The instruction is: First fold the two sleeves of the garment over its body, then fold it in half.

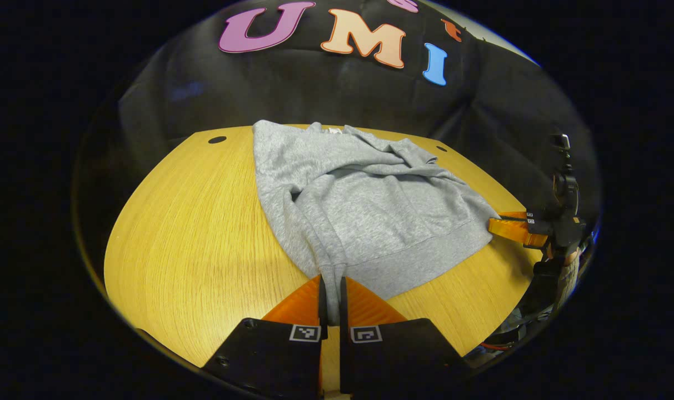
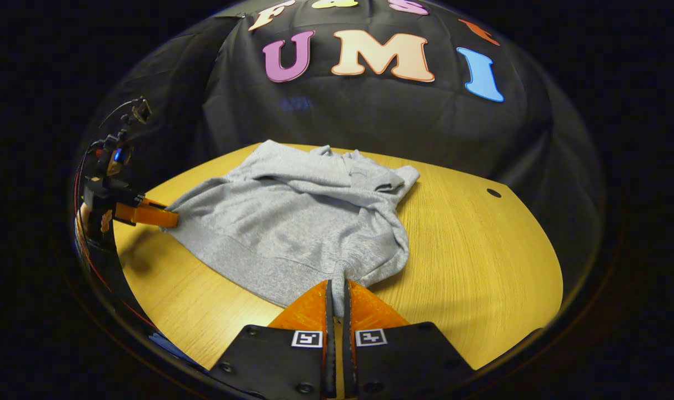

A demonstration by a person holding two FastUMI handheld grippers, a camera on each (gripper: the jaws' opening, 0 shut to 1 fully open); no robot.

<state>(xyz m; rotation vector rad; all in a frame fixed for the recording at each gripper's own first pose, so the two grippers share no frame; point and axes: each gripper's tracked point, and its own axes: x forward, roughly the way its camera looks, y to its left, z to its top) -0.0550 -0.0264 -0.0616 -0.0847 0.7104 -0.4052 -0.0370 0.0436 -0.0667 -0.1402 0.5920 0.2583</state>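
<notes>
1. A grey sweatshirt (image 1: 370,205) is seen spread on the wooden bench (image 1: 192,239), its collar turned toward the booth wall and its ribbed hem (image 2: 242,261) toward the near edge.
2. Both sleeves appear to be folded already over the body, where bunched folds lie across the chest; the step in hand is judged to be the fold in half.
3. The left gripper (image 1: 331,303) is held low at the near edge, its fingers brought together and clamped on a pinch of grey cloth at one corner of the hem.
4. The right gripper (image 2: 337,303) is held likewise, its fingers pressed together on a pinch of the hem at the opposite corner.
5. In the left gripper view the right gripper is also seen at the far right, its tips at the hem corner; in the right gripper view the left gripper is seen at the far left, at the other corner.
6. The two corners are probably gripped at once so that the hem can be lifted evenly and carried toward the collar without the cloth skewing.
7. The grip is kept near the bench surface, so that the folded sleeves are little disturbed.
8. A risk is judged in the loose folds, which could slip out as the hem is raised.
</notes>
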